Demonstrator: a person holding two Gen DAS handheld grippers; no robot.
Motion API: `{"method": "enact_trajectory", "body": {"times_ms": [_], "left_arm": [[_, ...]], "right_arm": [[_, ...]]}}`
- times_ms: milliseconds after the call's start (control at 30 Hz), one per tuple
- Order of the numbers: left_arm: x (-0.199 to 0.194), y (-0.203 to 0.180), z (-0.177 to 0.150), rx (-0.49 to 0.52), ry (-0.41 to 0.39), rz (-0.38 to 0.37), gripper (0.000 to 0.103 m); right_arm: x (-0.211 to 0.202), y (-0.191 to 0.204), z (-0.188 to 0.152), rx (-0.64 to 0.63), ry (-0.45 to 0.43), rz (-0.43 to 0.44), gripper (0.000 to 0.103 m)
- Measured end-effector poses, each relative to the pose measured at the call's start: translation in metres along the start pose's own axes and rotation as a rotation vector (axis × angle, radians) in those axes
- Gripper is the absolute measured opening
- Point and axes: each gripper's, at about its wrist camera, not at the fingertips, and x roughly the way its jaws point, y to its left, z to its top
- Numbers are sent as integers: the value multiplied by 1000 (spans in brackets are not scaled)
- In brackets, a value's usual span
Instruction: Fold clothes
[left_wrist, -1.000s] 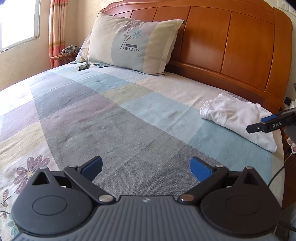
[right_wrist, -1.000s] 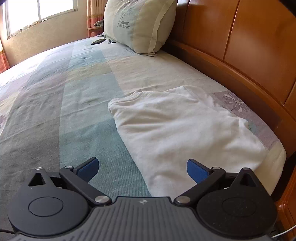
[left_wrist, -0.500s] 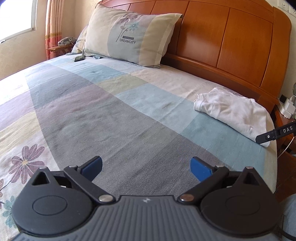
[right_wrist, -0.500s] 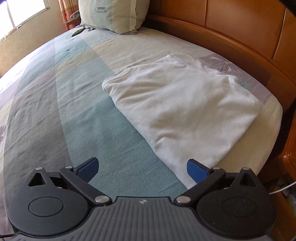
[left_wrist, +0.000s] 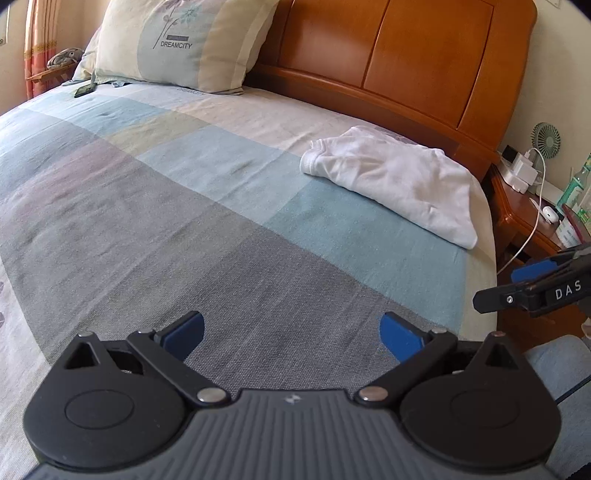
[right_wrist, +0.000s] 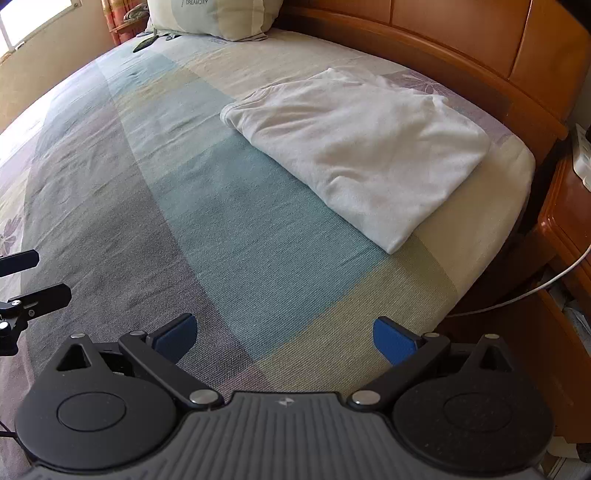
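The soft white cloth garment (right_wrist: 354, 147) is lying folded into a flat bundle near the corner of the bed with the striped sheet (right_wrist: 229, 236), close to the brown wooden headboard (left_wrist: 406, 62). It is lying out of the way there, maybe set aside. You are holding your left gripper (left_wrist: 291, 332) and right gripper (right_wrist: 284, 334) well back from it, jaws wide apart and gripping nothing. Its under layers are hiding, so you cannot tell what kind of garment it is.
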Motion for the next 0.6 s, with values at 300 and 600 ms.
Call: {"method": "enact_trajectory", "body": {"times_ms": [300,600], "left_arm": [[-5,-13,7,-1,-17,-29,101],[-13,-27,15,6,-46,-61,102]], "right_arm": [[-11,7,-7,10,-24,-4,103],[-24,14,-16,16,-43,-7,103]]}}
